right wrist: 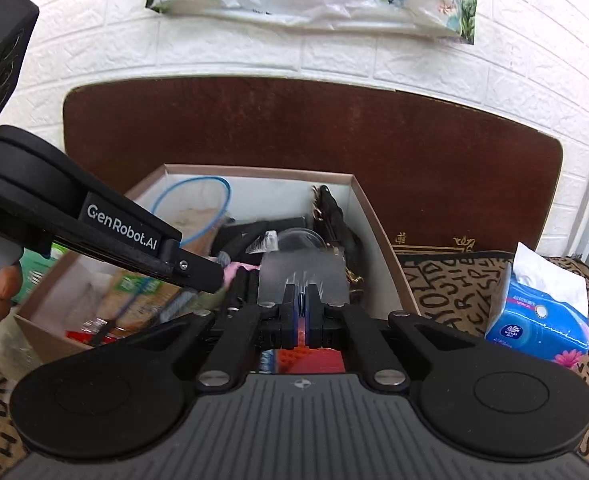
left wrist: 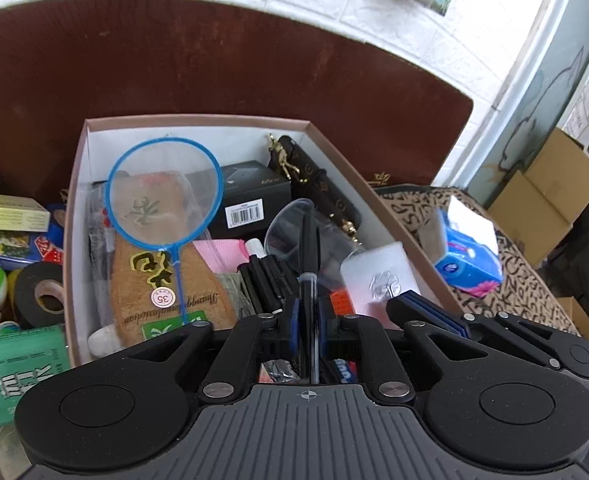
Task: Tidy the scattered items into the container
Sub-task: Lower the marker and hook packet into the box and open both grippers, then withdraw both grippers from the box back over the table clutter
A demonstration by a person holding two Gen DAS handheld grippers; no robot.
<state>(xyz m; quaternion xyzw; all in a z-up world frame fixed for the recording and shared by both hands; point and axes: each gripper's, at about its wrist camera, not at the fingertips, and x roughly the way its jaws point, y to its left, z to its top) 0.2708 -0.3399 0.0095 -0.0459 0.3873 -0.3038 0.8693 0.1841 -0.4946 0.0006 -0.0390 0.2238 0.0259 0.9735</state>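
A cardboard box (left wrist: 76, 168) with a white inside stands on the patterned cloth, holding a blue hand net (left wrist: 164, 192), a brown insole, a black carton, a clear cup (left wrist: 294, 222) and other items. My left gripper (left wrist: 309, 312) is over the box's near end, shut on a black pen (left wrist: 309, 252) that points up and away. My right gripper (right wrist: 302, 304) is also over the box (right wrist: 374, 220), shut on a flat clear plastic sheet (right wrist: 300, 270). The left gripper's body (right wrist: 122, 232) shows in the right wrist view, reaching into the box.
Left of the box lie a black tape roll (left wrist: 40, 294), a green packet (left wrist: 14, 364), a yellow-green carton (left wrist: 8, 212) and small bottles. A blue tissue pack (right wrist: 538, 312) sits right of the box. A brown headboard (right wrist: 314, 128) and white brick wall stand behind.
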